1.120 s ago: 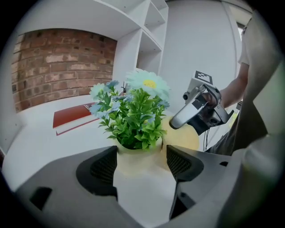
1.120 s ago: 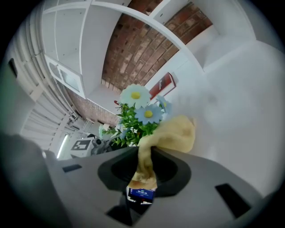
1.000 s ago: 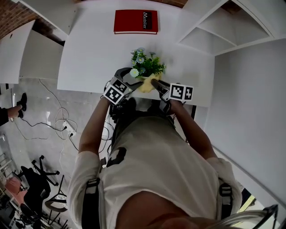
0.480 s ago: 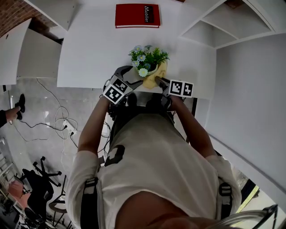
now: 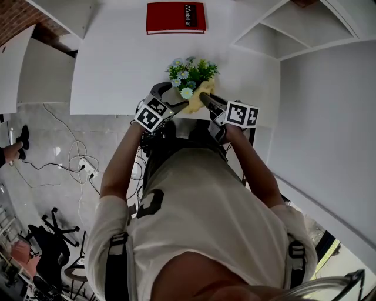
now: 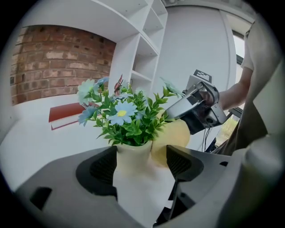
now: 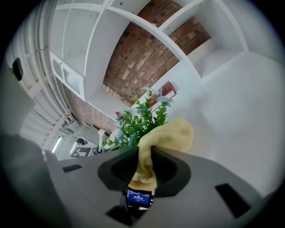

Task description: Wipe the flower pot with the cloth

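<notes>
A cream flower pot with green leaves and pale blue flowers stands near the white table's front edge. My left gripper is shut on the pot's body, one pad on each side. A yellow cloth hangs bunched from my right gripper, which is shut on it. The cloth lies against the pot's right side just under the leaves, as the left gripper view shows. In the head view the pot's body is mostly hidden by the grippers.
A red book lies at the far side of the white table. White shelves stand to the right, and a brick wall is behind. Cables trail on the floor to the left, below the table's edge.
The right gripper has carried the cloth from low at the pot's front up along its right side, toward the leaves. The left gripper and the pot have stayed put.
</notes>
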{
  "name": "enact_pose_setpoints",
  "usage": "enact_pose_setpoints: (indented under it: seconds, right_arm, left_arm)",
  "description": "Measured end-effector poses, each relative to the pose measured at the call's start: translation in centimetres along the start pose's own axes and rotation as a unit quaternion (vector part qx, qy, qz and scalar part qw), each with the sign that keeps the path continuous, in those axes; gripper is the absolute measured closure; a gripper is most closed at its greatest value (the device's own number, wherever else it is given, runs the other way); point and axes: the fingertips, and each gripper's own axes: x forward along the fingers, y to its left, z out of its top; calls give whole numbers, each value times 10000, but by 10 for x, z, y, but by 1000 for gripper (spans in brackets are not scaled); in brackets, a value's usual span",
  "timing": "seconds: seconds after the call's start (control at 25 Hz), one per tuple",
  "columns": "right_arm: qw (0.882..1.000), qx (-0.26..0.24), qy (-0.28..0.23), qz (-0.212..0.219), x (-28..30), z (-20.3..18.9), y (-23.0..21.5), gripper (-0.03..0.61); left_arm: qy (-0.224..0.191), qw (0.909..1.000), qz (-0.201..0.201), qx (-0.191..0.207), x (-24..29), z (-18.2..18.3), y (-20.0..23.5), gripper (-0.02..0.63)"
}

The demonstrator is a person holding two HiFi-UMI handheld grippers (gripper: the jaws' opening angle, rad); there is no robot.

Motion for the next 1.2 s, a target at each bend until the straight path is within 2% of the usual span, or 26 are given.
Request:
enact_pose_setpoints:
  seconds: [0.24,0.4,0.56,0.8,0.96,1.12,1.2]
  right_arm:
    - [9998,104,-4,-145,8,-8,-30,485]
    - [9977,-73,373,-556,16,-33,-51,485]
    - [9962,123,486,-712,25,-44,-59,485]
    - [9962,205,529,-658,23,-45,-61,486]
    - [9968,132,533,-583,21,-37,-52,486]
    - [9988,5,422,-235,14,-20,-29,486]
    - [9995,-10,322,-58,13,-12,-19,486]
  left_arm:
    - [-9,9998,84,-205,9,-1,-7,272]
    - [7,9997,76,-243,6,-6,-12,272]
    - [25,9996,35,-276,3,-6,-16,272]
    - [134,9993,272,-211,-10,-9,9,272]
    - [110,9999,66,-108,-5,-1,28,270]
    - [113,9997,-205,18,7,4,29,268]
    - [67,9998,-198,11,11,4,28,269]
